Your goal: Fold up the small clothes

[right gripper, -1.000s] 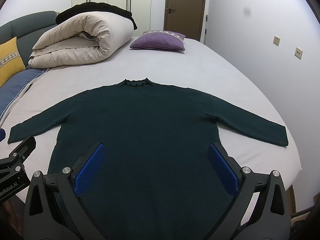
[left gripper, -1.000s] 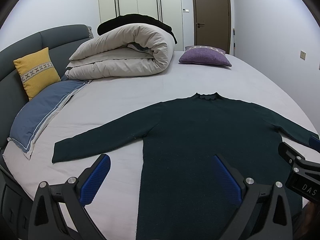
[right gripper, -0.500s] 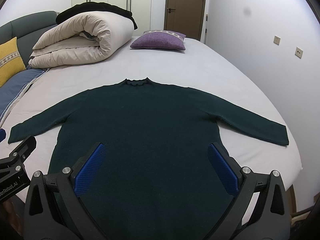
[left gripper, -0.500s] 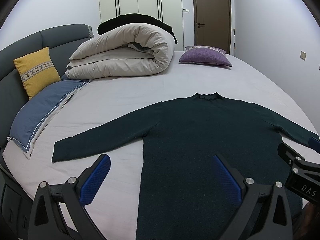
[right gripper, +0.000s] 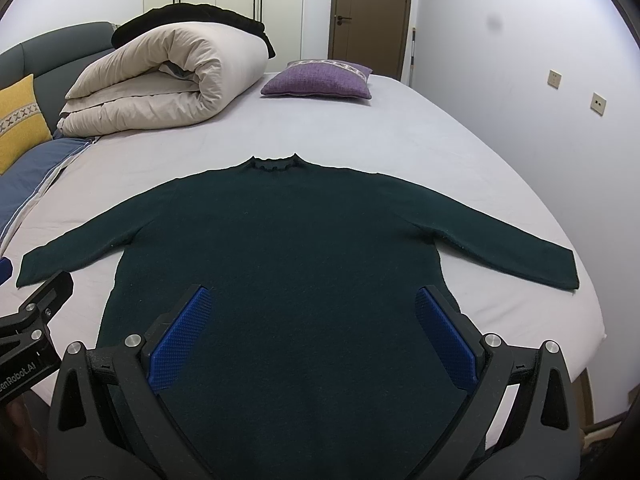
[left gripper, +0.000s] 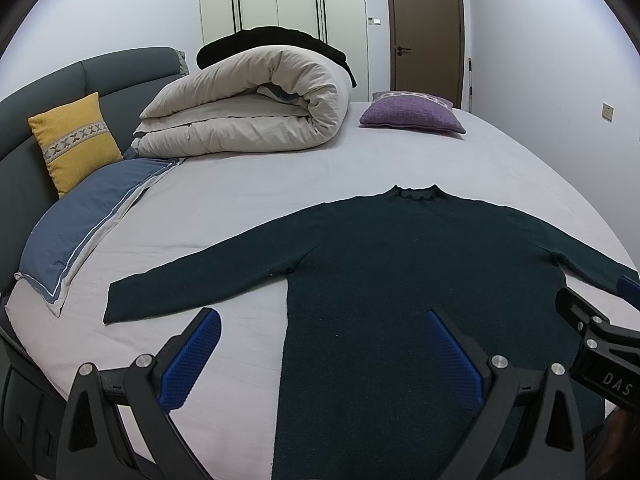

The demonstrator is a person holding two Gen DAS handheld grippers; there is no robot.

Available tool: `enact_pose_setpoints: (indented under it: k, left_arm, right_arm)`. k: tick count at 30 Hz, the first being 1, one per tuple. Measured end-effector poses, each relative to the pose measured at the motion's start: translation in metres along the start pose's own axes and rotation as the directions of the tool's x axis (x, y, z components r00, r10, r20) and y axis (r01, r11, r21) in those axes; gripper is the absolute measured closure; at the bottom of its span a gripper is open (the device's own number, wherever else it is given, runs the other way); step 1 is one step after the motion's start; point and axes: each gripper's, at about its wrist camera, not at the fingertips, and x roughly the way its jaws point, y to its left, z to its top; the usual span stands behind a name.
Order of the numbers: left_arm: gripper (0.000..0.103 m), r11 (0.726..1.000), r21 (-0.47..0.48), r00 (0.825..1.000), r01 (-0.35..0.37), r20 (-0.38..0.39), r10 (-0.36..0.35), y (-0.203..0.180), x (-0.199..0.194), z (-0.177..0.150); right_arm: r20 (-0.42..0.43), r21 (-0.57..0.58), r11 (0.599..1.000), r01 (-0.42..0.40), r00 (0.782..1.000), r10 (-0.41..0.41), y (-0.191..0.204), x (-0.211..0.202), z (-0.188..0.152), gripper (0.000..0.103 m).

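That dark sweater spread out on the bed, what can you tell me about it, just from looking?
The sweater is a very dark green, long-sleeved knit with a small ruffled collar. It lies flat and unfolded on the pale bed sheet, collar pointing toward the purple cushion, both sleeves stretched out to the sides. The fabric looks soft and slightly fuzzy, with few wrinkles. Its hem is hidden below the frame. Nothing grips it: the left hand-held gripper and right hand-held gripper are open.
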Motion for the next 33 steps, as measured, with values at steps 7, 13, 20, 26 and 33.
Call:
enact_pose_setpoints:
  k: [7, 13, 20, 26, 33]
  left_arm:
    - [0.0, 1.0, -0.002, 1.0, 0.0, 0.0, 0.0, 0.001, 0.0, -0.002]
    - [0.0, 1.0, -0.004, 1.0, -0.001, -0.003, 0.001, 0.002, 0.003, -0.004]
    - [0.0, 1.0, -0.008, 1.0, 0.003, -0.007, -0.003, 0.005, 0.002, -0.006]
    - [0.0, 1.0, -0.014, 1.0, 0.009, -0.016, -0.01, 0.004, 0.006, -0.005]
    - [0.0, 0.99, -0.094, 0.992, 0.108, -0.059, -0.114, 0.005, 0.025, -0.004]
  right_arm:
    - [-0.002, -0.001, 1.0, 0.0, 1.0, 0.0, 0.003, 0.0, -0.002, 0.0]
    - [-0.002, 0.001, 1.0, -0.001, 1.0, 0.001, 0.006, 0.0, -0.004, 0.0]
    - [-0.007, -0.001, 1.0, -0.002, 1.0, 0.002, 0.008, 0.002, -0.007, 0.0]
    - [-0.009, 0.0, 1.0, -0.003, 1.0, 0.003, 0.007, 0.003, -0.007, 0.0]
    - [0.009, 0.144, 0.98, -0.14, 0.99, 0.14, -0.041, 0.012, -0.007, 0.0]
